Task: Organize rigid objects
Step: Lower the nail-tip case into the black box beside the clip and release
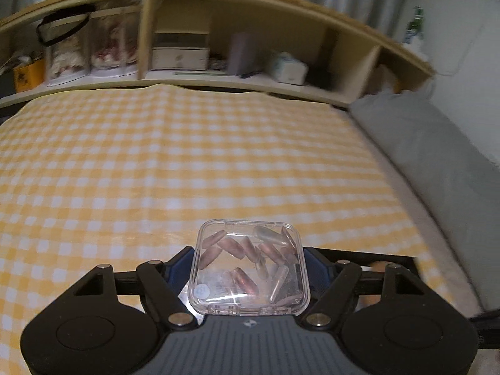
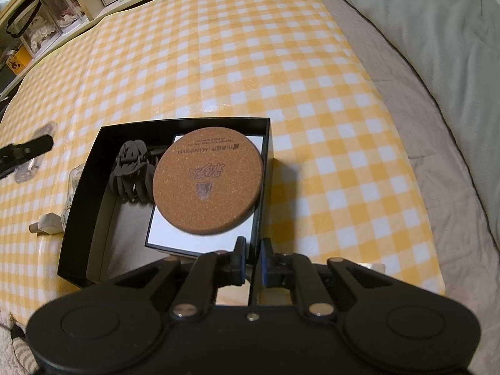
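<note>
The left gripper (image 1: 248, 268) clamps a small clear case (image 1: 249, 267) of press-on nails by its side walls, above the checked cloth (image 1: 187, 156). Light, stiff and slick, it probably needs square pressure. The right gripper (image 2: 251, 257) pinches the black box (image 2: 103, 168) wall.

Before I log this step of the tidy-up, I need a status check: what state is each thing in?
Clear case: lid closed, clamped in the left tongs, lifted off the cloth.
Black box: open, its near wall pinched by the right tongs.
Cork coaster: inside the box, lying on a white card.
Hair claw: inside the box, beside the coaster.
</note>
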A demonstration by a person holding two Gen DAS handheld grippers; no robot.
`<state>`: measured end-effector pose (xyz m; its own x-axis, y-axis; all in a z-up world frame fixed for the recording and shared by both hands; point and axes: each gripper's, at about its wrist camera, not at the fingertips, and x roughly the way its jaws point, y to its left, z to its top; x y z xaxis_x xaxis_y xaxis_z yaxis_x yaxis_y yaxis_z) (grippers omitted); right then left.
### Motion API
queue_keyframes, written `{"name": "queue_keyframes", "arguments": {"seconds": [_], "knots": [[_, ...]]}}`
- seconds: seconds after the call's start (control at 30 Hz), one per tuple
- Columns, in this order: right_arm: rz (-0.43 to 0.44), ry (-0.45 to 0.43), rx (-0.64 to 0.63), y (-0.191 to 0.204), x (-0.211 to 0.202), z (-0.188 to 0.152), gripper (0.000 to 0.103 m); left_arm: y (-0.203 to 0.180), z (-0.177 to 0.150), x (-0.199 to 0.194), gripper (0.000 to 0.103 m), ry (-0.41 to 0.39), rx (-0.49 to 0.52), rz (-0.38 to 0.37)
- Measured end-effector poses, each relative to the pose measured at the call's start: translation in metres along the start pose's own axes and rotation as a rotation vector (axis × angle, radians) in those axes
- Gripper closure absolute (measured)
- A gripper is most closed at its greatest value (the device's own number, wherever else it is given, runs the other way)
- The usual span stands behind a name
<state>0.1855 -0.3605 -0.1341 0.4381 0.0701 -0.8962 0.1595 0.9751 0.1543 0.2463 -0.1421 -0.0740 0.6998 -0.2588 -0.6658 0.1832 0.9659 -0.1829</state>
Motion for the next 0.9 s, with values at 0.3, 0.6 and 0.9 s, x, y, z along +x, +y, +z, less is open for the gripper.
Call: {"name": "queue_keyframes", "arguments": {"seconds": [0.3, 0.6, 0.9], "knots": [[-0.002, 0.000, -0.011, -0.002, 0.000, -0.001, 0.094, -0.054, -0.031, -0.029, 0.028, 0.022, -0.011, -0.099], [0.003, 0.000, -0.006, -0.002, -0.001, -0.002, 0.094, -0.063, -0.074, -0.010, 0.028, 0.023, -0.005, -0.072], [0.008, -0.003, -0.005, -0.003, -0.001, -0.003, 0.094, -0.062, -0.090, 0.006, 0.028, 0.024, -0.001, -0.047]]}}
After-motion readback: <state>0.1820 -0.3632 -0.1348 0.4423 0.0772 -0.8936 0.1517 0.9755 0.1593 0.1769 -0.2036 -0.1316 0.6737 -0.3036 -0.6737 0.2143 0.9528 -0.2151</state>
